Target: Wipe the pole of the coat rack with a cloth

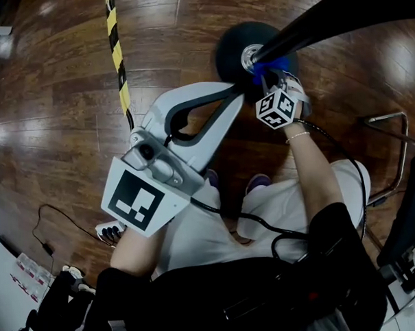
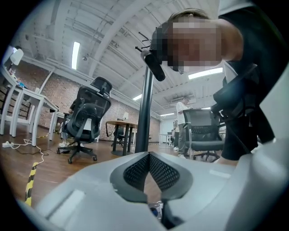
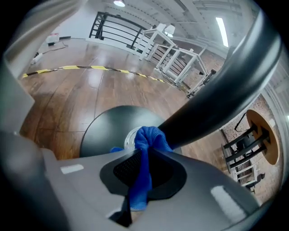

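The coat rack's black pole (image 1: 324, 15) slants down to its round black base (image 1: 240, 53) on the wood floor. My right gripper (image 1: 267, 80) is shut on a blue cloth (image 3: 146, 144) and holds it against the pole (image 3: 216, 90) just above the base (image 3: 106, 128). The cloth (image 1: 260, 70) shows as a blue wad where pole meets base. My left gripper (image 1: 237, 91) reaches toward the base from the left, shut with nothing between its jaws. In the left gripper view its tips (image 2: 149, 154) meet, and the pole (image 2: 144, 113) rises just beyond them.
A yellow-black striped tape (image 1: 117, 55) runs across the floor left of the base. A metal chair frame (image 1: 399, 146) stands at the right. Cables (image 1: 45, 227) lie at the lower left. An office chair (image 2: 86, 119) and tables stand farther off.
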